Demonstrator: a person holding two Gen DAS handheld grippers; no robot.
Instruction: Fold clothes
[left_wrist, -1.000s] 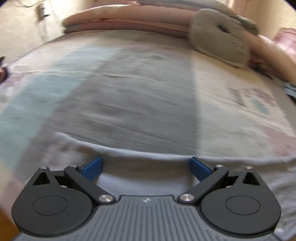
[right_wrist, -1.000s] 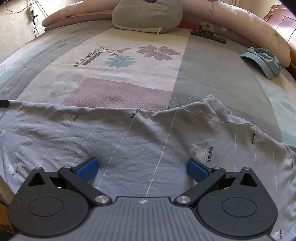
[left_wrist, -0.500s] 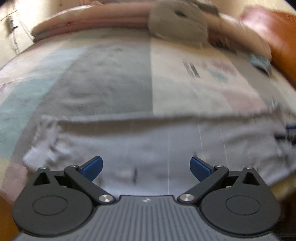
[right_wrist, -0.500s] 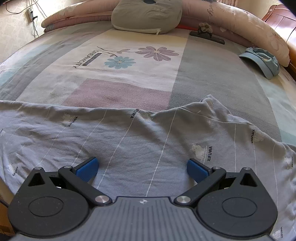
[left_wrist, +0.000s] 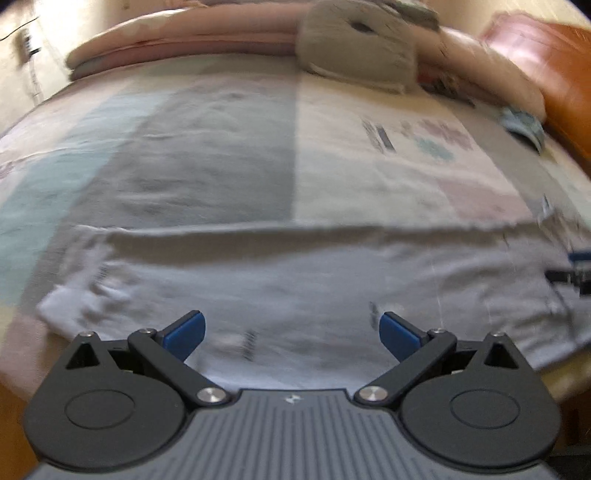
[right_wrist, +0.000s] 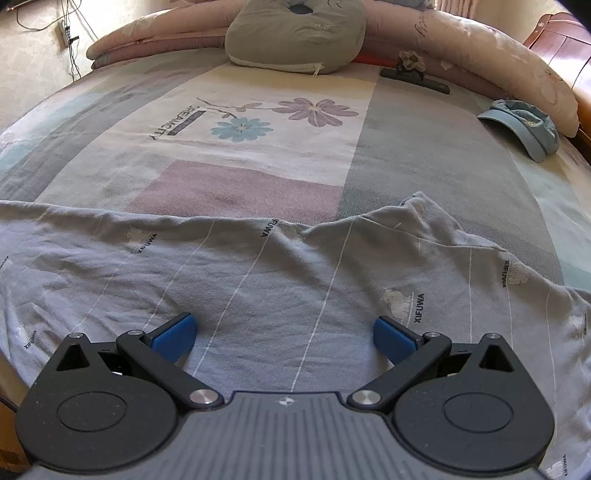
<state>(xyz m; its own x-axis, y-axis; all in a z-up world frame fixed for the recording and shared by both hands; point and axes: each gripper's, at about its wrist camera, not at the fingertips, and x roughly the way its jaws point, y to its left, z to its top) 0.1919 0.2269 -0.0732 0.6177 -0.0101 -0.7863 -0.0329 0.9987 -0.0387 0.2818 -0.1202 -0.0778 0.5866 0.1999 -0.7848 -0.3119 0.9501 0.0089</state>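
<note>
Mostly blurred: grey garment (left_wrist: 295, 280); hem cut off.

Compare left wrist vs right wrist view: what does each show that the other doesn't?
Left wrist only: the garment's bunched left end and, at the frame's right edge, part of the right gripper; the view is motion-blurred.

Right wrist only: sharp detail, namely the garment's XIFUMA print, thin white stripes, a raised fold, and a dark clip-like thing near the pillows.

Both: the grey garment spread on the patchwork bedspread, the grey cushion, the blue cap, and each gripper's own jaws open above the cloth.
</note>
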